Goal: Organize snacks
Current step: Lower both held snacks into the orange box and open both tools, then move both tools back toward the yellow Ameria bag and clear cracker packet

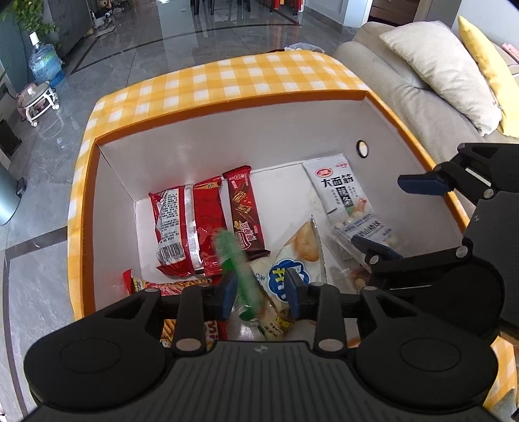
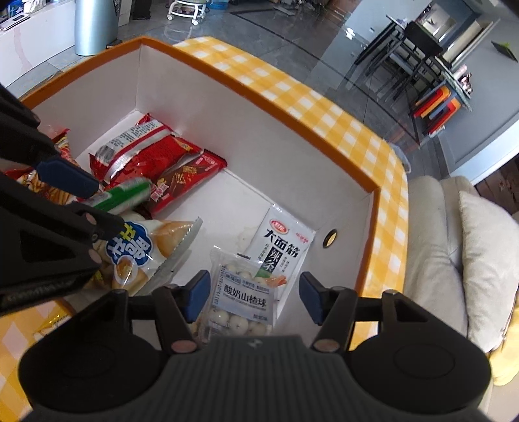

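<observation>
An orange-rimmed, yellow-checked box (image 1: pixel 227 139) (image 2: pixel 227 130) holds several snacks: a red packet (image 1: pixel 188 224) (image 2: pixel 142 146), a brown wafer bar (image 1: pixel 245 211) (image 2: pixel 185 181), a white noodle-strip packet (image 1: pixel 337 191) (image 2: pixel 279 246) and a bread bag (image 1: pixel 292 259) (image 2: pixel 139 250). My left gripper (image 1: pixel 261 293) (image 2: pixel 94 201) is open above the pile. A blurred green stick packet (image 1: pixel 238 266) (image 2: pixel 126 194) lies loose between its pads. My right gripper (image 2: pixel 254 298) (image 1: pixel 395 216) hangs open over a clear bag of white yoghurt balls (image 2: pixel 240 298) (image 1: pixel 366 230), its pads apart from the bag.
A beige sofa with cushions (image 1: pixel 438 74) (image 2: pixel 454 259) stands beside the box. A water jug (image 1: pixel 43 63), a small wheeled stool (image 1: pixel 37 104) and a silver bin (image 2: pixel 95 26) stand on the grey floor. Dining chairs (image 2: pixel 421 65) are further off.
</observation>
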Motion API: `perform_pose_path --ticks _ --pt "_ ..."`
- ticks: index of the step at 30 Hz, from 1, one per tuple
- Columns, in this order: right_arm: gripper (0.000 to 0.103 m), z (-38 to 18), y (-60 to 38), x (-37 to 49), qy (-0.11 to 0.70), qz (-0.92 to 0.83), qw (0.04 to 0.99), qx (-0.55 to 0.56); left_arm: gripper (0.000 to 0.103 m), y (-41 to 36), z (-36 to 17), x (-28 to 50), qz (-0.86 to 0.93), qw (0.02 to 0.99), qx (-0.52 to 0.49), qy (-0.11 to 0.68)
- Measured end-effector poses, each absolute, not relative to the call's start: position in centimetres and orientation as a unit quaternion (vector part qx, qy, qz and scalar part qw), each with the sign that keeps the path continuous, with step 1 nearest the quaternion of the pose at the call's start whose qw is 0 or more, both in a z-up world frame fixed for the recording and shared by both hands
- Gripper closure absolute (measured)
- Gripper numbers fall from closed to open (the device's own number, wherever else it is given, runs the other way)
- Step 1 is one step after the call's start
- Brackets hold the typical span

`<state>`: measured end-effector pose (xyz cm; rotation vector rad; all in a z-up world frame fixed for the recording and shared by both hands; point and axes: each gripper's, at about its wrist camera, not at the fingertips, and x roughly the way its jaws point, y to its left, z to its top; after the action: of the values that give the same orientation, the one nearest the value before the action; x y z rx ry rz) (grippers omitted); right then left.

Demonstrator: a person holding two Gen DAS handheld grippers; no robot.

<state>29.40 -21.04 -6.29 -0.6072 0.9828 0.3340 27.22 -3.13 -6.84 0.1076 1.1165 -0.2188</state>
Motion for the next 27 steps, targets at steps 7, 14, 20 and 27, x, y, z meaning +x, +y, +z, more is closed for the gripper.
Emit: perform_pose_path --ticks 7,14,20,27 --pt "0.036 -4.3 -21.5 28.1 0.444 0.159 0.837 -0.278 0.056 -3.1 -4.4 25.0 -0.096 0.857 0.051 0.504" --pt "0.035 -2.4 -22.3 25.8 0.420 0.155 0.856 -0.259 0.053 -2.7 -1.4 21.8 -0.089 0.884 0.042 0.456" --pt "0.035 -0.2 -23.3 22.6 0.390 0.151 0.881 -0.220 0.052 -2.3 0.8 18.1 -0.075 0.909 0.031 0.410" --pt "0.019 1.6 -25.0 17.2 0.359 0.159 0.908 -0.145 0.049 -2.4 1.6 14.0 -0.077 0.921 0.036 0.380"
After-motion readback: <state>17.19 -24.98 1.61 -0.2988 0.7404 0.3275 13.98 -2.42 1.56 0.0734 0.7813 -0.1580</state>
